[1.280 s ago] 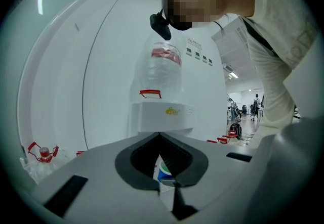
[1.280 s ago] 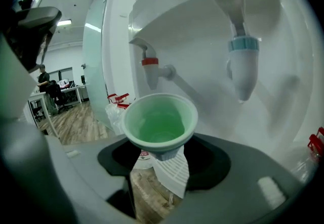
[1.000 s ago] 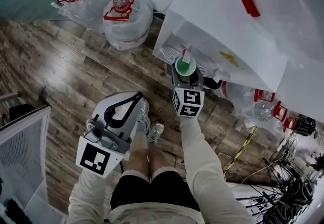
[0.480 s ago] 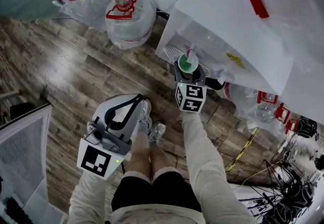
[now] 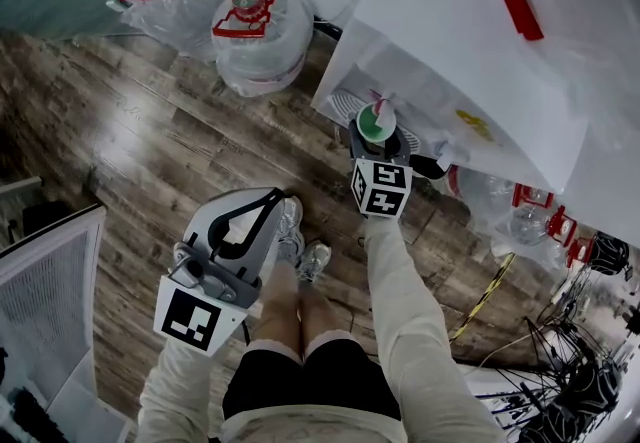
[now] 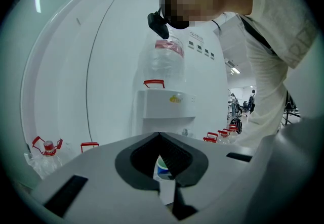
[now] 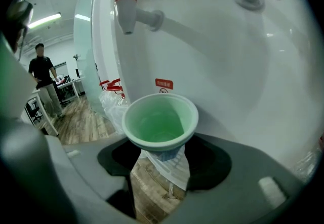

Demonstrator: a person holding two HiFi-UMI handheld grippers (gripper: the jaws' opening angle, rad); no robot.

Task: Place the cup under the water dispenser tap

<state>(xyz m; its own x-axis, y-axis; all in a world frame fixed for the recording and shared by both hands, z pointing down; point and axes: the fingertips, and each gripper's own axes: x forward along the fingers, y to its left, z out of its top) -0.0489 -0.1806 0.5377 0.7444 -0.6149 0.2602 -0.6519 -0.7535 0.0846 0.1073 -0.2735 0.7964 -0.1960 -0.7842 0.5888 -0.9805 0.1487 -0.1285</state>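
Right tool [image 5: 377,133] grips a green cup [image 7: 161,123] just below the water dispenser [image 5: 450,31] red tap [image 7: 126,10]; left tool [image 5: 270,197], closed and empty, sits well back.

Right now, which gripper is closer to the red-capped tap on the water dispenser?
Right. The right gripper holds the cup close below the red-capped tap; the left gripper hangs back by the person's legs, well short of it.

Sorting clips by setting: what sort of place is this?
Probably an office water corner: a white water dispenser with a red-capped tap near the held cup, spare water jugs, and wood-look flooring.
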